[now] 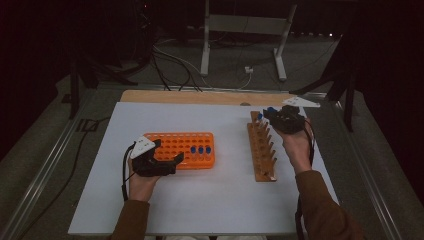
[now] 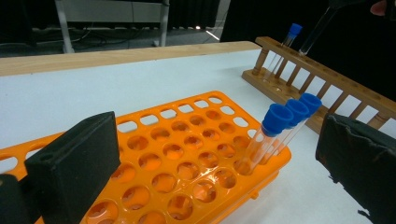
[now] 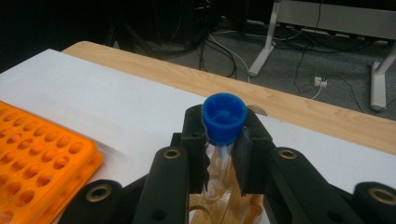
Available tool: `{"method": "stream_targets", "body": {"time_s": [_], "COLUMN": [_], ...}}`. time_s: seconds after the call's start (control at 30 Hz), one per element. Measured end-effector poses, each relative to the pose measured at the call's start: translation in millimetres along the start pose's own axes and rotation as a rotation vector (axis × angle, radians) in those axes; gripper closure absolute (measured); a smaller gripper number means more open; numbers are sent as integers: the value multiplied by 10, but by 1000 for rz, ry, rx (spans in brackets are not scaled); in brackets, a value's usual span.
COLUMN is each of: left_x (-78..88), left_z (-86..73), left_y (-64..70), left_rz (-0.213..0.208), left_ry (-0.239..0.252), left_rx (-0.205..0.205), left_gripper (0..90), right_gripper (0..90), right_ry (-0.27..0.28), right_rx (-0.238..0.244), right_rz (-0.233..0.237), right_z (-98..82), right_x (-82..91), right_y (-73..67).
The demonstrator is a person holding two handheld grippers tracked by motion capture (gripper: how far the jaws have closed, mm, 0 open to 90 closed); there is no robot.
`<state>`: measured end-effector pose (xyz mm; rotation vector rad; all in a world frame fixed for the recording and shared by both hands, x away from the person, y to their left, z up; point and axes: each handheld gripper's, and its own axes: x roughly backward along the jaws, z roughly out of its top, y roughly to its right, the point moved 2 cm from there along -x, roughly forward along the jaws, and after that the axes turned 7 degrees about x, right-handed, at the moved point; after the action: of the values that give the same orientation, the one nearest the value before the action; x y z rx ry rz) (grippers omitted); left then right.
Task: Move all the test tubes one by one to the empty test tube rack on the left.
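On white table (image 1: pixel 200 200): we count 3 blue-capped clear tubes (image 2: pixel 280 128) in orange plastic grid rack (image 2: pixel 187 154) | 1 in wooden peg rack (image 2: pixel 327 88) | right gripper (image 3: pixel 223 154) clamps 1 blue-capped tube (image 3: pixel 224 116) | left gripper (image 2: pixel 210 163) jaws apart, holding nothing

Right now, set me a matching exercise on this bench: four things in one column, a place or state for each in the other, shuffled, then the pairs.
Things
1. left gripper
2. right gripper
3. orange rack
4. wooden rack

Places or states
A. holds three blue-capped tubes at its right end
B. shut on a blue-capped tube
C. open, beside the orange rack
D. has one capped tube standing at its far end

Pairs: 1-C, 2-B, 3-A, 4-D
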<state>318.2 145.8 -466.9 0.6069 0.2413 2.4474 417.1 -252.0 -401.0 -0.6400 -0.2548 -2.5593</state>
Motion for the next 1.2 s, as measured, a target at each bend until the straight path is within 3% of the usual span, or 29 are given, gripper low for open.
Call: {"method": "stream_targets", "body": {"time_s": [0.67, 1.03, 1.2], "left_x": [0, 8, -34], "left_z": [16, 70, 142], "left_y": [32, 130, 233], "left_rz": [1, 3, -9], "left_ry": [1, 8, 13], "left_rx": [-16, -44, -65], "left_gripper": [8, 8, 8], "right_gripper": [768, 768, 768], "right_ry": [-5, -12, -19], "right_rx": [65, 73, 73], "right_rz": [45, 86, 103], "right_z": [55, 69, 67], "right_x": [15, 22, 21], "right_y": [-204, -315, -369]}}
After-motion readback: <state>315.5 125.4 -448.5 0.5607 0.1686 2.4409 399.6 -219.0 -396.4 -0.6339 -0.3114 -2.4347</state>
